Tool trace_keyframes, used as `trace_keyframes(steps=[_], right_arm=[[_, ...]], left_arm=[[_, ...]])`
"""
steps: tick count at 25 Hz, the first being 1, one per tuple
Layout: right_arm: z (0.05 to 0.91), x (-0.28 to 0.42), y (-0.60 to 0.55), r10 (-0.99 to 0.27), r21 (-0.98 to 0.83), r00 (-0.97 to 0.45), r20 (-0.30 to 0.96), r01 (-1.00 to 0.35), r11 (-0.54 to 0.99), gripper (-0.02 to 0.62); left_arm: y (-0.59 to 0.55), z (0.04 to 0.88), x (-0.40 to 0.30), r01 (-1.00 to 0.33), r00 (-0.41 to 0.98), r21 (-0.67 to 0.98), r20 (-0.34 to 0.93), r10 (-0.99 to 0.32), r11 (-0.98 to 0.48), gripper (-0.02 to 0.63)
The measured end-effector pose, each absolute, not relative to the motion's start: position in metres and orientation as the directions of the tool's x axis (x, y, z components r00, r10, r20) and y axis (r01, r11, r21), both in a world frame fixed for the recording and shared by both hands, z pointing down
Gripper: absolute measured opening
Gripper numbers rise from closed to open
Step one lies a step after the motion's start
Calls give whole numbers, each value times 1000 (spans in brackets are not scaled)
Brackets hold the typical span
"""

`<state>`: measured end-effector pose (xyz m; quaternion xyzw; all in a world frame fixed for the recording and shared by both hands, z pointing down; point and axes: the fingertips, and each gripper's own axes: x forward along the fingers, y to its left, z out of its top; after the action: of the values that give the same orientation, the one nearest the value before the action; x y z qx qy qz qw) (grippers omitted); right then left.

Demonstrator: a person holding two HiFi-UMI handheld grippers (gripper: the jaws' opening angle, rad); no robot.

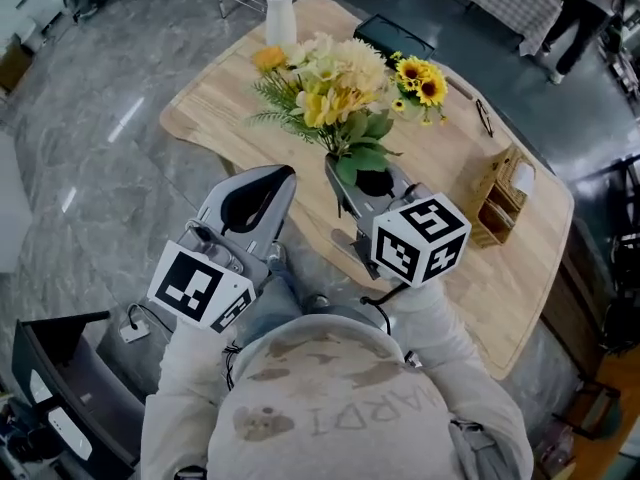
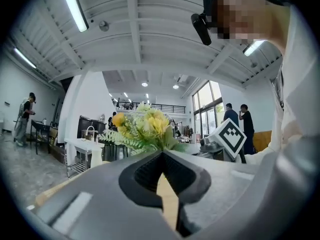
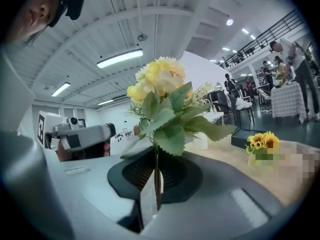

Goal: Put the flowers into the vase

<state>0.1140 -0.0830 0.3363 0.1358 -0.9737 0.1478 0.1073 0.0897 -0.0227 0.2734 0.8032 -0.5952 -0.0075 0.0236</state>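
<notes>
The bouquet [image 1: 330, 83] of yellow and cream flowers with green leaves is up off the wooden table [image 1: 210, 108], over its near middle. Its thin stem [image 3: 156, 176] runs down into the right gripper [image 1: 368, 180], whose jaws are clamped on it. In the right gripper view the stem stands upright between the ribbed black pads [image 3: 135, 171] and the blooms rise above the jaw tips.

The white vase [image 1: 280, 13] stands upright at the far edge of the table, beyond the bouquet and apart from it. Nothing is in its mouth, so the flowers are not yet in it.

The left gripper [image 1: 270, 180] hangs just left of the right one, at the table's near edge. Its jaws are closed together on nothing, and the left gripper view shows only a sliver of table behind them.

A small bunch of sunflowers [image 1: 420, 83] sits on the table just right of the bouquet. A flat black case [image 1: 393, 36] lies farther off, right of the vase. A wooden box [image 1: 500, 203] rests near the table's right edge.

A grey stone floor [image 1: 90, 118] surrounds the table, and a dark chair [image 1: 60, 378] stands at the near left
</notes>
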Motion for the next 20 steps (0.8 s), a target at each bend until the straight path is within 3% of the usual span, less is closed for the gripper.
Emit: trace_keyframes(steps=[9, 20], right_arm=[[302, 84, -52, -184, -212, -970, 157, -215, 953, 51], [279, -63, -42, -213, -209, -972, 96, -229, 951, 51]], left_arm=[[-6, 272, 51, -971, 234, 47, 6, -972, -233, 1], [-3, 266, -96, -960, 276, 38, 11, -961, -276, 1]])
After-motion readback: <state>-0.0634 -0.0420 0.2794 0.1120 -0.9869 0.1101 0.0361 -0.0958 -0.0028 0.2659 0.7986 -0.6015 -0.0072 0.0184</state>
